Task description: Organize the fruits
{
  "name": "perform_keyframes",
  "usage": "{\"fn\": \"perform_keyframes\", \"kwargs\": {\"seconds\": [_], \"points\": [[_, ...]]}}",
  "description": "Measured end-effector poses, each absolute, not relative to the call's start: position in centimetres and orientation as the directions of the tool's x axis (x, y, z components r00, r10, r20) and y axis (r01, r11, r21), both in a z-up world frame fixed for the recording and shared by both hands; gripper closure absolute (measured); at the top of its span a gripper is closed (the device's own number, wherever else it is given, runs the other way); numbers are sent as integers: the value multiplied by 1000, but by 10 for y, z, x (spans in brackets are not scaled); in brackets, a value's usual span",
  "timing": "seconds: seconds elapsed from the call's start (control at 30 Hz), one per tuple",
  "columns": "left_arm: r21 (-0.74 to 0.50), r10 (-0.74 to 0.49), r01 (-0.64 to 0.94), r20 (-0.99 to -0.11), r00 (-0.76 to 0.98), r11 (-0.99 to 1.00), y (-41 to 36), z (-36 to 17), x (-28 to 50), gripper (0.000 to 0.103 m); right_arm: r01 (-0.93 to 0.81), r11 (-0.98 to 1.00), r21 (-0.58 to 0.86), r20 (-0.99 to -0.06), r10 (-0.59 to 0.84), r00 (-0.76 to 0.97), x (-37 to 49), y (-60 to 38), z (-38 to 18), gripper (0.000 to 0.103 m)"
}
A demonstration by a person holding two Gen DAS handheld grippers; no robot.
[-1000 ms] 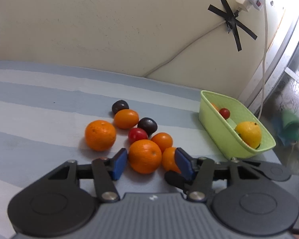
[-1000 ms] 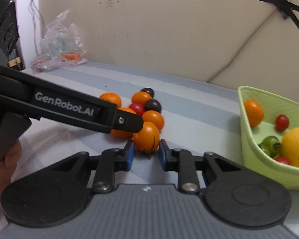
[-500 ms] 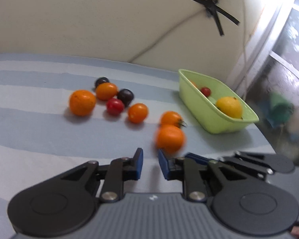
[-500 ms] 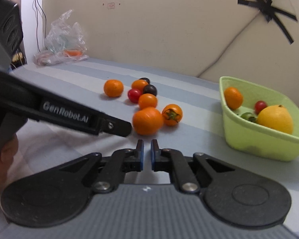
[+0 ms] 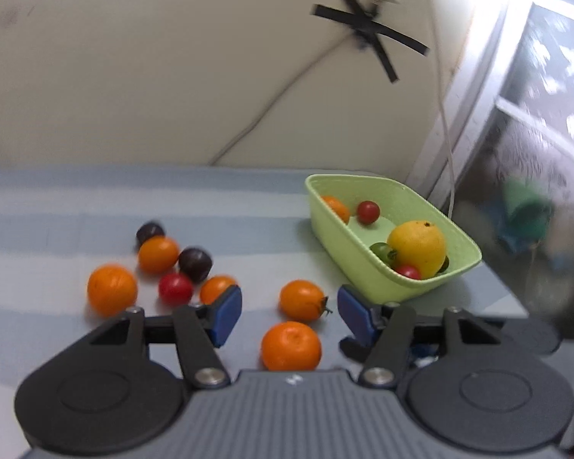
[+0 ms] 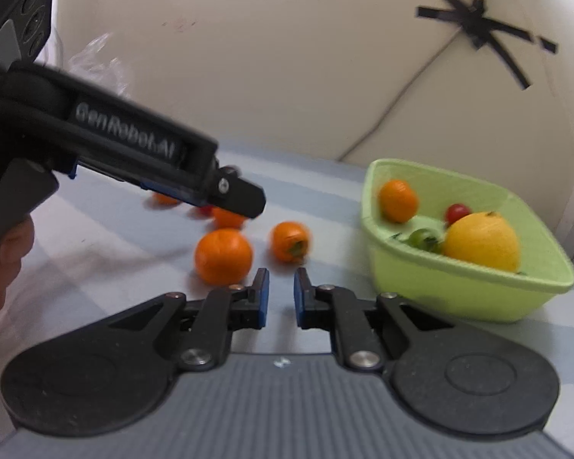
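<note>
My left gripper (image 5: 289,311) has its jaws opening, the blue pads (image 5: 225,315) standing well apart and pressing on nothing. Seen from its own camera, a round orange (image 5: 291,345) lies on the striped cloth (image 5: 57,206) between the two fingers, close to the gripper body, and I see a gap on either side of it, so it is loose, not gripped. Just beyond it sits an orange tomato with a green stalk (image 5: 301,300), also between the lines of the fingers but touching neither pad. My right gripper (image 6: 281,293) is closed down to a narrow slit with nothing between its pads (image 6: 263,292); the bare cloth shows through the gap. From that camera the orange (image 6: 223,255) lies just ahead and to the left of the fingertips, apart from them, and the stalked tomato (image 6: 290,241) is a little farther on. The left gripper's black body crosses that view from the upper left, with a hand (image 6: 2,260) on its grip at the left edge. The remaining loose fruit sits in a cluster farther left on the cloth: a second orange (image 5: 112,293), a red tomato (image 5: 175,288), two dark plums (image 5: 195,263) and two more orange fruits. The green basket (image 5: 367,267) stands to the right near the table edge, holding a yellow citrus (image 5: 417,246), small red and green tomatoes and an orange fruit (image 5: 336,208).
</note>
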State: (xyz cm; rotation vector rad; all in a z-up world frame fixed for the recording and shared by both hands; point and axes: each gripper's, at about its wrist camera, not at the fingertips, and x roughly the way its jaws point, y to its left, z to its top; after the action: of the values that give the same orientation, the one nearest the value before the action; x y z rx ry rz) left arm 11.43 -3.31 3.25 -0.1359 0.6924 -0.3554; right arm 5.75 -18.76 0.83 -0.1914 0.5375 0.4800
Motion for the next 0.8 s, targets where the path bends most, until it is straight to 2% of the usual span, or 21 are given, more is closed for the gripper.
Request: {"fn": "perform_keyframes", "kwargs": {"seconds": [0.1, 0.2, 0.5, 0.6, 0.63, 0.67, 0.7, 0.8], "points": [[-208, -355, 288, -604, 714, 935, -37, 27, 109, 40, -463, 886, -33, -517, 381, 767, 64, -194, 12, 86], [-238, -371, 285, -607, 703, 929, -31, 17, 103, 39, -455, 890, -12, -505, 387, 771, 73, -196, 14, 74], [-314, -403, 257, -623, 671, 914, -23, 2, 115, 40, -446, 890, -89, -510, 344, 788, 77, -186, 6, 73], [-302, -385, 244, -622, 682, 921, -25, -1, 116, 45, -448, 890, -90, -528, 339, 779, 80, -187, 4, 73], [-307, -387, 244, -620, 682, 920, -24, -2, 115, 52, -451, 888, -93, -529, 340, 778, 80, -187, 4, 72], [-327, -407, 251, -615, 676, 911, -23, -2, 115, 65, -454, 886, -99, -528, 340, 778, 80, -186, 4, 72], [-347, -422, 253, -610, 670, 903, -20, -1, 114, 65, -464, 880, -98, -528, 350, 774, 79, -184, 5, 72], [-304, -368, 221, -610, 702, 926, -15, 2, 104, 65, -499, 861, -99, -526, 380, 761, 80, -179, 6, 71]]}}
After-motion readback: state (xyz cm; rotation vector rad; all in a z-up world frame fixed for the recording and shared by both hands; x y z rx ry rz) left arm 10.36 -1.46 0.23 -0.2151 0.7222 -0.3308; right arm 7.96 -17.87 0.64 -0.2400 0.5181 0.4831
